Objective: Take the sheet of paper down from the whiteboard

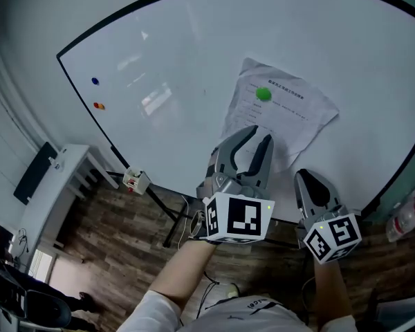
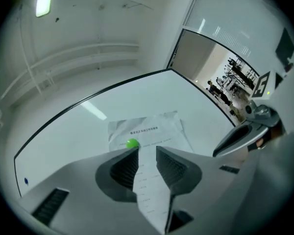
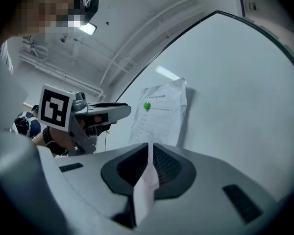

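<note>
A creased printed sheet of paper [image 1: 283, 109] hangs on the whiteboard [image 1: 166, 68], pinned near its top by a round green magnet [image 1: 263, 94]. My left gripper [image 1: 257, 135] is open, its tips just below the magnet over the sheet's lower left part. In the left gripper view the sheet [image 2: 147, 126] and magnet [image 2: 132, 143] lie straight ahead of the left gripper [image 2: 147, 153]; nothing is pinched. My right gripper [image 1: 304, 176] is shut, lower and to the right, below the sheet's bottom edge. From the right gripper [image 3: 150, 148] the sheet [image 3: 161, 111] lies ahead and slightly apart.
A blue magnet [image 1: 95, 81] and an orange-red one [image 1: 99, 106] sit at the board's left. A small box [image 1: 135, 180] hangs at the board's lower edge. A white desk [image 1: 62, 178] stands lower left, a bottle [image 1: 404, 220] at far right.
</note>
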Demonstrator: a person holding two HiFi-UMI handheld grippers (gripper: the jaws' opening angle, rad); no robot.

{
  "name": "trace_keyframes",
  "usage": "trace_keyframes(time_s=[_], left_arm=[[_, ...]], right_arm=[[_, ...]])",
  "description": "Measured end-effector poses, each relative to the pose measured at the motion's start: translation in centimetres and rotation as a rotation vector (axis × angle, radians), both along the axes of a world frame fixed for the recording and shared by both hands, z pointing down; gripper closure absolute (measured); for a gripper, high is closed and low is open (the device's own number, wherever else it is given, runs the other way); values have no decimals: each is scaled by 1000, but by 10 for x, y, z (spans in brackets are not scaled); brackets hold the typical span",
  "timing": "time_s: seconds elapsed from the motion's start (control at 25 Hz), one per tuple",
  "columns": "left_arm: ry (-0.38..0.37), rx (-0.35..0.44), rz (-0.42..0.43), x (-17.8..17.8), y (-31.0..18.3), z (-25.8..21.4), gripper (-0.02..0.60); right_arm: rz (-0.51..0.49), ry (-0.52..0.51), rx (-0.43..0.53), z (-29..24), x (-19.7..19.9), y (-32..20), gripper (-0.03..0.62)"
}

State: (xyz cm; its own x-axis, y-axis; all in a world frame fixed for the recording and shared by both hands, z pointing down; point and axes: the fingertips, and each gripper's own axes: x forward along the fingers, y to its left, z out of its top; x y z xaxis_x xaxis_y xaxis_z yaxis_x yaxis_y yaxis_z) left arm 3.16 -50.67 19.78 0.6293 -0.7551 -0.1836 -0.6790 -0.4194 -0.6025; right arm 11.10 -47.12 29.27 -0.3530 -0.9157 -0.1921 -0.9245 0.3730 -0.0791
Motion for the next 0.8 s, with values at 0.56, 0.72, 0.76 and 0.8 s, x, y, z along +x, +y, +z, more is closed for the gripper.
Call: trace_keyframes(time_s=[0.56, 0.72, 0.76, 0.8], left_arm=[[-114, 72, -125, 29, -64, -34, 422], [-96, 94, -126, 30, -66, -43, 422], [-92, 101, -129, 29, -66, -45, 422], [-90, 107, -131, 29, -67, -46, 422]], right_arm=[[106, -32, 16, -7, 37, -40, 505], [109, -54, 15, -11, 43, -53, 504], [109, -56, 20, -15, 44, -55, 505], [109, -58, 24, -19, 44, -58, 505]])
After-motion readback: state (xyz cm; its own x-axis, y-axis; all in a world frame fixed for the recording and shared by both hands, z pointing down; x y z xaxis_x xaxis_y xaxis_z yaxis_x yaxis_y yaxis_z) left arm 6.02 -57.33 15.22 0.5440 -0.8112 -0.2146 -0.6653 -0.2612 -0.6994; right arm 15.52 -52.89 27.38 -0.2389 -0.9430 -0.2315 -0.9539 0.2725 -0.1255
